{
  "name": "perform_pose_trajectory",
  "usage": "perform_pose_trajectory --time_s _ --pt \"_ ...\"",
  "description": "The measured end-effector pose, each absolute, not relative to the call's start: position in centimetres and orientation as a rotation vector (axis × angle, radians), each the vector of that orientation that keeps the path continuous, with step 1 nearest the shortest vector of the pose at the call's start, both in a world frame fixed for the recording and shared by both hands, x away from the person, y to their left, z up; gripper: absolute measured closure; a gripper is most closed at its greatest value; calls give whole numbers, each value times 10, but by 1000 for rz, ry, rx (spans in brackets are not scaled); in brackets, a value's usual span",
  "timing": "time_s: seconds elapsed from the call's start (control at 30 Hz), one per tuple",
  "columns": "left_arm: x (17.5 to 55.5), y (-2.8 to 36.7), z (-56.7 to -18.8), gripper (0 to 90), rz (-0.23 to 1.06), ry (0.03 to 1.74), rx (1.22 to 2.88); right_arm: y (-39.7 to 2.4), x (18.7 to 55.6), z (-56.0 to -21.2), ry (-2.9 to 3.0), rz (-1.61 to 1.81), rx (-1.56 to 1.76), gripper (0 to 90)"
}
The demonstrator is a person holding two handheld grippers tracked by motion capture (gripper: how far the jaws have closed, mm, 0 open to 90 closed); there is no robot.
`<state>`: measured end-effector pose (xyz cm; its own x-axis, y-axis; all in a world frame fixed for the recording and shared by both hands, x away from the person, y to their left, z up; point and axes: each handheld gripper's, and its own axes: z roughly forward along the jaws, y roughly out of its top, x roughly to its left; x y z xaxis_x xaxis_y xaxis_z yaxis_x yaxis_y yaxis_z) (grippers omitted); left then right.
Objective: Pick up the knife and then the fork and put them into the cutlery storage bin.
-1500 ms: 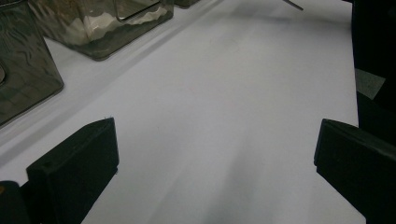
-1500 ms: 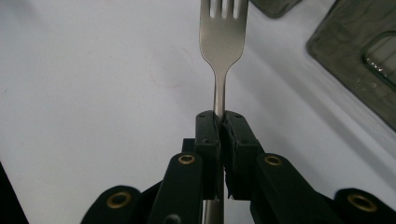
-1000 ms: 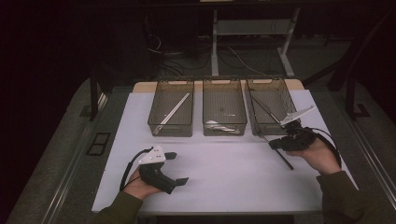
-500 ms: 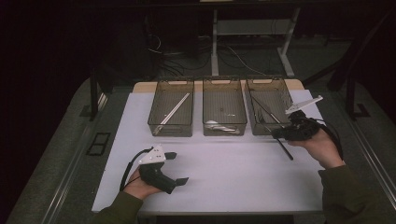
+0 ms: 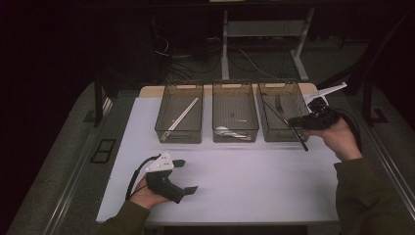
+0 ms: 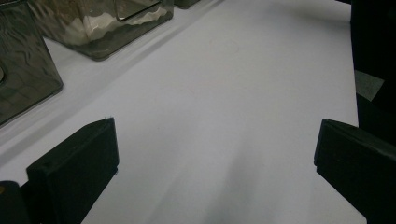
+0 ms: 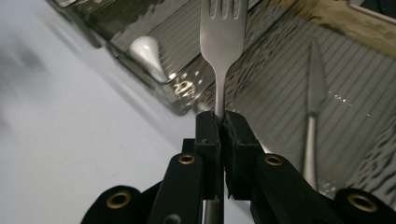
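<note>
My right gripper (image 5: 293,122) is shut on the handle of a metal fork (image 5: 276,113) and holds it slanted above the right clear bin (image 5: 279,136). In the right gripper view the closed jaws of this gripper (image 7: 219,122) pinch the handle, and the fork (image 7: 222,42) points its tines over the ribbed bin floor, where a knife (image 7: 314,93) lies. My left gripper (image 5: 185,176) rests on the white table near the front left, open and holding nothing. In the left gripper view its jaws (image 6: 215,163) stand wide apart over bare tabletop.
Three clear bins stand in a row at the back. The left bin (image 5: 178,136) holds a long pale stick (image 5: 182,117), and the middle bin (image 5: 235,110) holds a spoon (image 5: 232,132). The white table surface (image 5: 254,181) stretches between the hands. Dark floor and cables lie beyond.
My right gripper has risen and moved toward the back with the fork, from the table beside the right bin to above it. The left hand has stayed put.
</note>
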<state>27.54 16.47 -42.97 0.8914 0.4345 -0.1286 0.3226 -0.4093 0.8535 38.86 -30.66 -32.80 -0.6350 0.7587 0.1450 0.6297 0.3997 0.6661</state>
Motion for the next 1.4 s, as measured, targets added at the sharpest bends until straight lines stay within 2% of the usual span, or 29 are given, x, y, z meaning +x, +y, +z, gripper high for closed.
perform_pose_trajectory --time_s 0.77,1.07,1.4 --pt "275 164 -430 0 132 547 2032 -311 445 -311 2326 1053 1300 848" --pt "275 164 -430 0 132 542 2036 -309 462 -321 2279 1042 1343 848" --pt "275 164 -430 0 128 542 2035 -308 471 -348 2286 999 1368 847"
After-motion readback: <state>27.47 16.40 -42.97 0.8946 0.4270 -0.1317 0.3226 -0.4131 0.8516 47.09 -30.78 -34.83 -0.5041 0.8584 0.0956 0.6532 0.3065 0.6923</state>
